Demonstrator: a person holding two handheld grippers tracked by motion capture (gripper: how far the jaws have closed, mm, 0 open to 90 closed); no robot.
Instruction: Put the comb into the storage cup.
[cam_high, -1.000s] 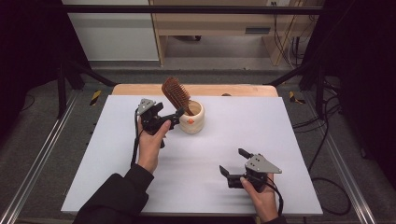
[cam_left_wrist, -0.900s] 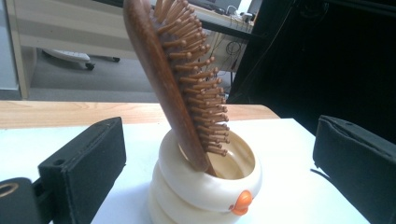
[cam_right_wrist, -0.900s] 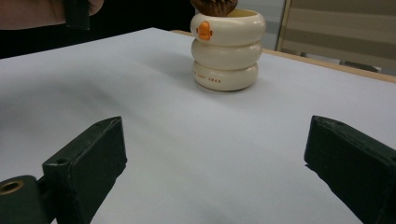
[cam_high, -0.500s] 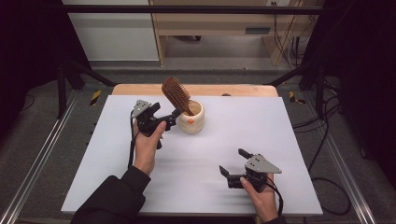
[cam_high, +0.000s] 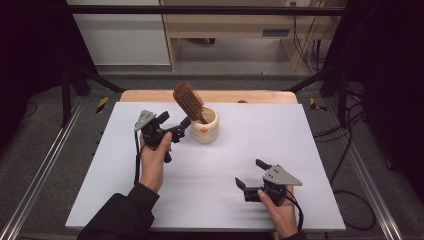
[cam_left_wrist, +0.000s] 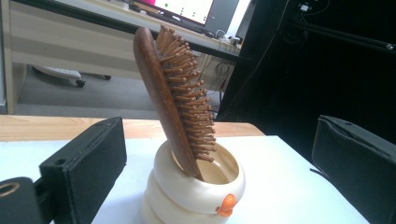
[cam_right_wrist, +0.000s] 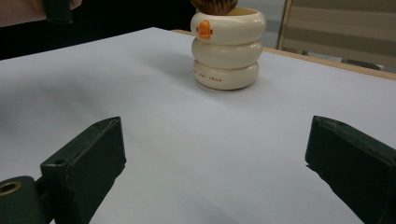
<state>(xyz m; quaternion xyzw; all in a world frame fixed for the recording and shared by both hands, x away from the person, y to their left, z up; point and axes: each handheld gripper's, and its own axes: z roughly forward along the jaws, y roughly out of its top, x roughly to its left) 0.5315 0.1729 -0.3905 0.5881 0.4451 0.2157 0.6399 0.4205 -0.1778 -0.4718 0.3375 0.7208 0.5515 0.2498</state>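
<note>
- Forearms came in from the near edge of the table (cam_high: 300, 150), a white sheet over a wooden top, with 1 tool in each hand.
- The right tool (cam_high: 252, 176) sat low near the front right, jaws spread wide with nothing between them, well apart from the work.
- In the right gripper view, bare table stretched ahead of that tool to the cream cup (cam_right_wrist: 227, 46).
- The left tool (cam_high: 176, 126) was the nearer one, just beside the cup (cam_high: 205, 127) on its left, jaws wide and holding nothing.
- In the left gripper view, the wooden hairbrush (cam_left_wrist: 173, 93) rose between those 2 jaws but touched neither.
- The hairbrush (cam_high: 189, 101) stood handle-down in the cup, its long axis tilted up and away to the left, bristles facing right in the left gripper view.
- A grasp would likely call for the left tool to rise towards the leaning head.
- Beyond the table lay a grey floor, pale wooden furniture (cam_high: 225, 25) and dark frame rails (cam_high: 200, 9).
</note>
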